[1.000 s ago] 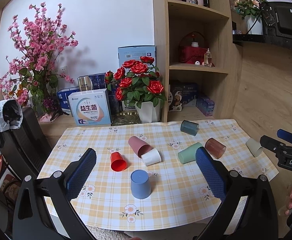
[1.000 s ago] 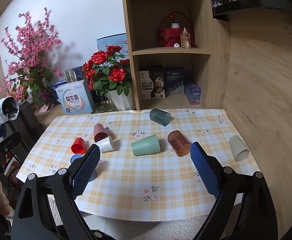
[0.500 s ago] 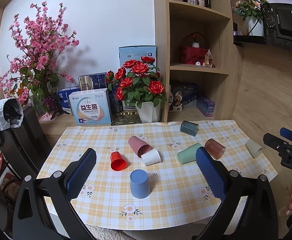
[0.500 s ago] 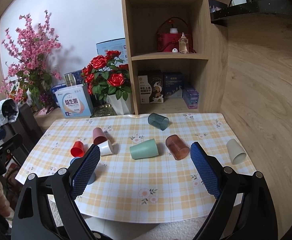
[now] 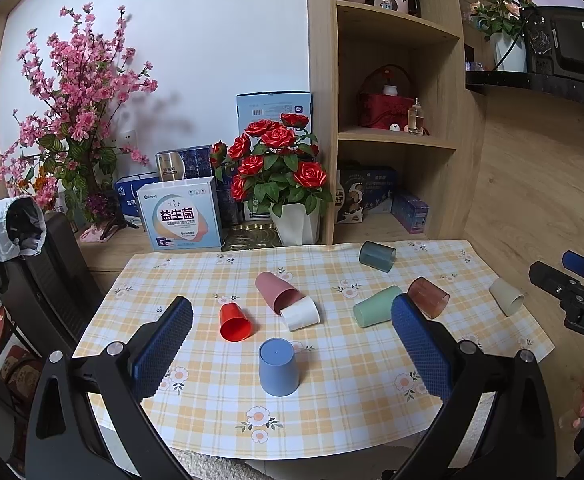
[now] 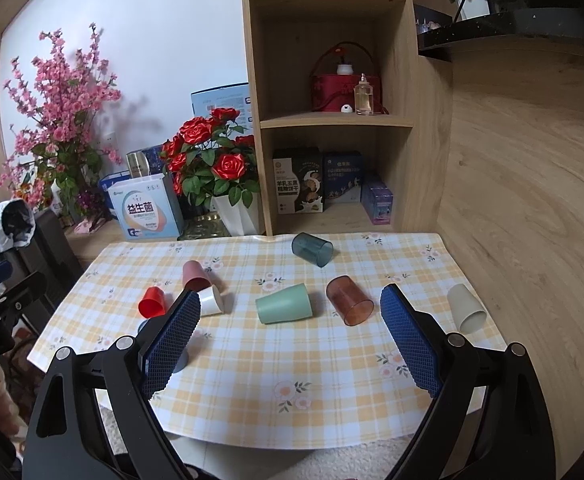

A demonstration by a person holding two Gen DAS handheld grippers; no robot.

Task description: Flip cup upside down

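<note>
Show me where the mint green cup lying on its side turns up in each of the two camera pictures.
Left wrist view: the mint green cup lies right of centre, partly behind the right blue pad.
Right wrist view: the mint green cup lies near the middle of the tablecloth.
Shared landmark: the brown see-through cup lies just to its right in both.

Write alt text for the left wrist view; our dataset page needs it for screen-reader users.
An open left gripper hangs over a checked tablecloth where a blue cup stands upside down. Seven other cups lie on their sides, among them a red cup and a green cup.
</note>
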